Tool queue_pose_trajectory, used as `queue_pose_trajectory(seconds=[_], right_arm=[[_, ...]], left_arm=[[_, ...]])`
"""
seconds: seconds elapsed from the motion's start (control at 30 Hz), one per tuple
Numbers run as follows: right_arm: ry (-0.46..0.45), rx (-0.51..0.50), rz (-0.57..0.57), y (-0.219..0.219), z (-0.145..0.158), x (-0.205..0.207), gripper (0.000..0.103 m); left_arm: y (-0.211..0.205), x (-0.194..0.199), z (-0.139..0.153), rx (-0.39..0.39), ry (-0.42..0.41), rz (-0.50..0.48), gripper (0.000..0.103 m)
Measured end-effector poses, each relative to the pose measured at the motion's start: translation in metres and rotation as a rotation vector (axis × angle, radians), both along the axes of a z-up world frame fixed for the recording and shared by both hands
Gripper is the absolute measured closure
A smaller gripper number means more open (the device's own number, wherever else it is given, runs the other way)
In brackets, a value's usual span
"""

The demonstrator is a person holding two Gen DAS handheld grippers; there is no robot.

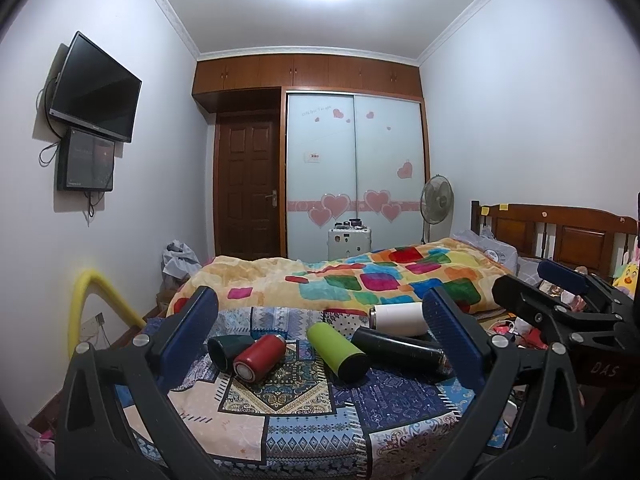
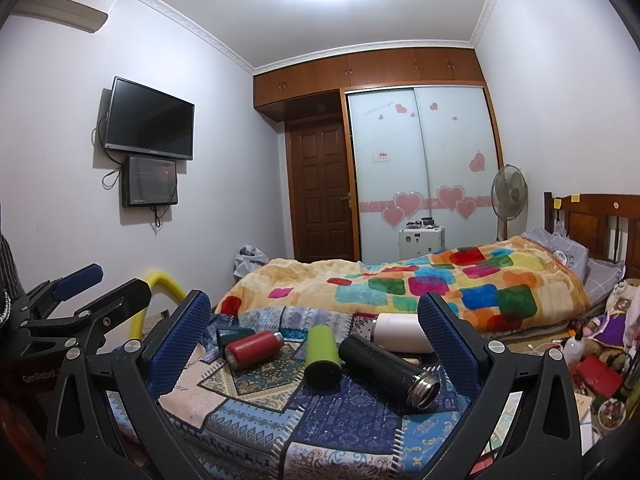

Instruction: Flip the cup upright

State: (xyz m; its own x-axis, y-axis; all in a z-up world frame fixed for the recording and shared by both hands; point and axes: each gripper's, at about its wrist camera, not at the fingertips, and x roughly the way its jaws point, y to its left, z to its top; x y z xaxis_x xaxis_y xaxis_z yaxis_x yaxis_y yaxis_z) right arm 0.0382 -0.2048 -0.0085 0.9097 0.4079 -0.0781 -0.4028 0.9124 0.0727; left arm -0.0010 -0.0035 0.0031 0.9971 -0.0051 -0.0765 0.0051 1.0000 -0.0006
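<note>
Bedroom walls, a wardrobe and a door stand far behind; near the cameras a patterned cloth (image 1: 280, 408) covers the surface where five cups lie on their side. None is upright, so the task looks not yet begun.

In the left wrist view the dark green cup (image 1: 222, 351) lies at 9 o'clock of the group, touching the red cup (image 1: 259, 357). The lime cup (image 1: 336, 352) is in the middle, the black cup (image 1: 400, 350) at 3 o'clock, and the white cup (image 1: 396, 318) behind it at about 1 o'clock.

The left hand-held gripper (image 1: 324, 344) is wide open and holds nothing. The right hand-held gripper (image 2: 316, 344) is also wide open and empty. Both hover above the near edge of the cloth, apart from the cups.

Room for moving seems good above. The cups lie close together, so the fingers may push a neighbour. The cloth edge near the black cup (image 2: 386, 368) drops at 4 o'clock toward clutter (image 2: 596, 372).
</note>
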Motion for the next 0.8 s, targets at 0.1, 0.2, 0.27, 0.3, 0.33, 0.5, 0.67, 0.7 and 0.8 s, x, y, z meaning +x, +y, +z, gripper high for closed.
queue_pose_trajectory(seconds=[0.1, 0.2, 0.27, 0.3, 0.33, 0.5, 0.67, 0.7, 0.8], right_arm=[[0.000, -0.001, -0.001, 0.0000, 0.0001, 0.0001, 0.000], [0.000, 0.002, 0.000, -0.0001, -0.0004, 0.0002, 0.000], [0.000, 0.001, -0.001, 0.0001, 0.0003, 0.0002, 0.000], [0.000, 0.001, 0.000, 0.0002, -0.0005, 0.0005, 0.000], [0.000, 0.001, 0.000, 0.0002, 0.0003, 0.0002, 0.000], [0.001, 0.003, 0.001, -0.0006, -0.0003, 0.0010, 0.000], [0.001, 0.003, 0.001, -0.0007, -0.0004, 0.0011, 0.000], [0.002, 0.004, 0.001, -0.0010, -0.0013, 0.0011, 0.000], [0.003, 0.005, 0.002, -0.0001, -0.0034, 0.0043, 0.000]], left_arm=[[-0.0002, 0.0000, 0.0004, -0.001, 0.000, 0.000, 0.000], [-0.0006, -0.0002, 0.0002, -0.002, 0.001, -0.002, 0.000], [-0.0005, -0.0001, -0.0002, -0.002, 0.000, 0.000, 0.000], [-0.0002, -0.0001, -0.0001, -0.003, 0.001, -0.003, 0.000], [0.0002, -0.0001, 0.0001, -0.003, 0.001, -0.003, 0.000], [-0.0006, 0.0003, -0.0012, 0.000, -0.002, 0.002, 0.000], [-0.0010, 0.0002, -0.0010, 0.006, -0.004, 0.001, 0.000], [-0.0010, 0.0004, -0.0012, 0.008, -0.004, 0.001, 0.000], [-0.0016, 0.0005, -0.0018, 0.005, -0.002, 0.001, 0.000]])
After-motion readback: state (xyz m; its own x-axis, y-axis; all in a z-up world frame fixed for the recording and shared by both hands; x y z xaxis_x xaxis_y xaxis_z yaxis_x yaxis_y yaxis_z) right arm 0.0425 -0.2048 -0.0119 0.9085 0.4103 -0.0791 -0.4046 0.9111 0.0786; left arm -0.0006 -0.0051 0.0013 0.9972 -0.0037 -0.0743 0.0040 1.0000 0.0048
